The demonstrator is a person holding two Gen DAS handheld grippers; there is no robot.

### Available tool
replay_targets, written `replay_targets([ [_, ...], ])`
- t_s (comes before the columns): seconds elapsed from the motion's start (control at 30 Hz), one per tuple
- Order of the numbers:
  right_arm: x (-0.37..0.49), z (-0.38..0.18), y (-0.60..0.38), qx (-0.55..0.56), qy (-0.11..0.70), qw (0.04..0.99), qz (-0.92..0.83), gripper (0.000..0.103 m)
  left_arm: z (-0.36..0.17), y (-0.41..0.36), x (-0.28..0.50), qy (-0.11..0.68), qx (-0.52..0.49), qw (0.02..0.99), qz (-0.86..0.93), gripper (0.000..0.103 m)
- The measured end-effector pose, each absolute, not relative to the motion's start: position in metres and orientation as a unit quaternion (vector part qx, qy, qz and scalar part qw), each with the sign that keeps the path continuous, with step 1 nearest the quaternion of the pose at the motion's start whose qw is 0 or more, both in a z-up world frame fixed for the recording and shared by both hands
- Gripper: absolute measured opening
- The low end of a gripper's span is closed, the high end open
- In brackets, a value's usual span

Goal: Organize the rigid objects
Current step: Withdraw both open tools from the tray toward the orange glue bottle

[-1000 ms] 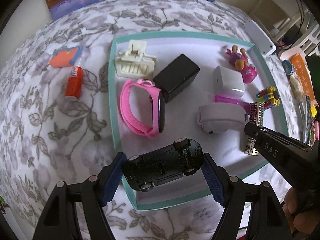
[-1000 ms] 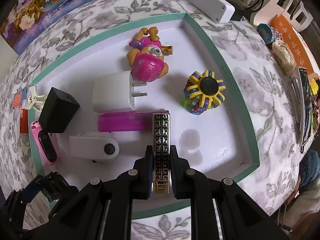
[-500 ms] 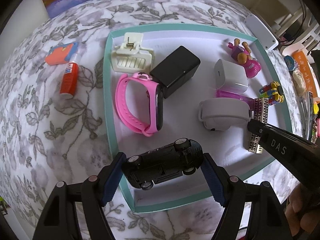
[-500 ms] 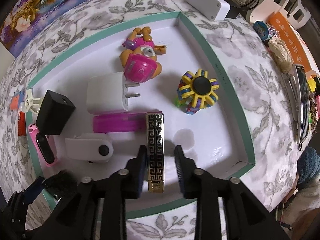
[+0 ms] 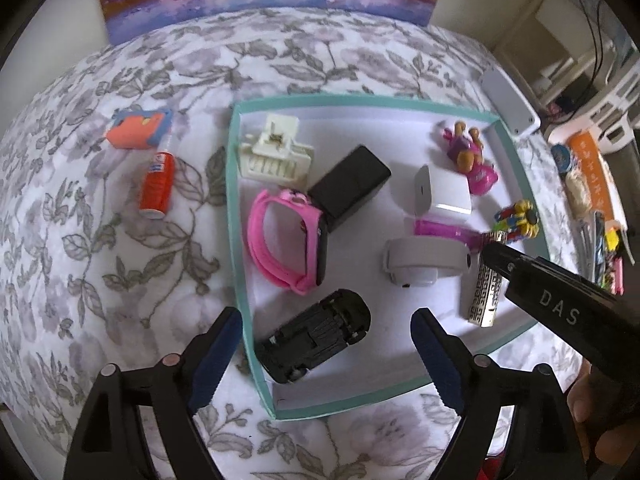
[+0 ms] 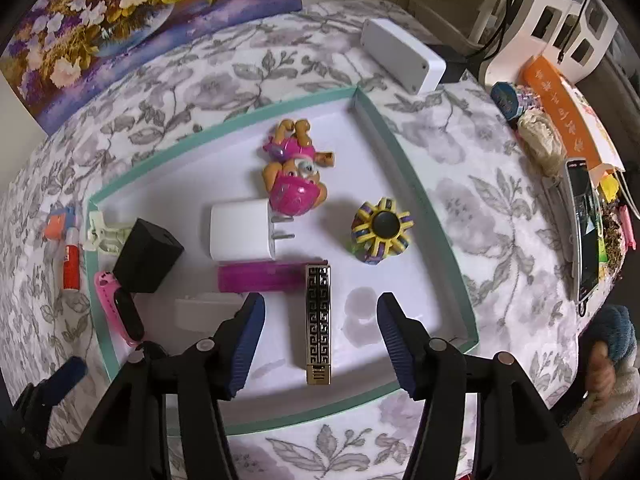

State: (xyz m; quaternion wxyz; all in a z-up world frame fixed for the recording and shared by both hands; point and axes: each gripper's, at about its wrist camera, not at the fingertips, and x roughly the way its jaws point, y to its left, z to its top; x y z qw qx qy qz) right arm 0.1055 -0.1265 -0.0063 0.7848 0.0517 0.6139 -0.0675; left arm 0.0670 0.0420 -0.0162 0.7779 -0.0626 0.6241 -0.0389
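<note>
Both claws spread wide: left claw (image 5: 326, 354) over toy car (image 5: 316, 336), right claw (image 6: 320, 340) over patterned lighter (image 6: 318, 322).

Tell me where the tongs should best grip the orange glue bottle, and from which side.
Probably across the middle of the glue bottle, coming from above. It lies flat on the cloth outside the tray, cap pointing away, so its long round sides are free; only the orange eraser sits near the cap.

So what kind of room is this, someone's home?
Probably a home: a table under a floral tablecloth, a flower painting propped behind it, and a white shelf unit beside it with household clutter.
</note>
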Motion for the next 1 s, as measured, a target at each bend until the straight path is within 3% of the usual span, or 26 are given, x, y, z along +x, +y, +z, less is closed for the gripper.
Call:
replay_targets([
  [0.07, 0.105, -0.005, -0.126, 0.052, 0.611, 0.787, -0.07, 0.061, -0.012, 0.049, 0.068, 0.62, -0.076, 0.78, -0.033, 0.102],
  [0.27, 0.103, -0.003, -0.117, 0.044, 0.606, 0.792, -0.065, 0.062, -0.004, 0.081, 0.07, 0.606, -0.108, 0.788, 0.006, 0.103],
  [0.37, 0.103, 0.0, -0.109, 0.036, 0.6, 0.797, -0.054, 0.069, -0.002, 0.103, 0.073, 0.598, -0.121, 0.791, 0.036, 0.103],
  [0.57, 0.1, 0.005, -0.087, 0.037, 0.583, 0.811, -0.024, 0.071, -0.005, 0.144, 0.072, 0.592, -0.145, 0.787, 0.089, 0.103],
  [0.67, 0.1, 0.005, -0.076, 0.032, 0.58, 0.814, -0.008, 0.085, -0.005, 0.163, 0.071, 0.587, -0.151, 0.786, 0.12, 0.103],
  [1.0, 0.097, 0.008, -0.043, 0.016, 0.566, 0.824, 0.03, 0.086, 0.0, 0.207, 0.068, 0.57, -0.184, 0.783, 0.167, 0.103],
])
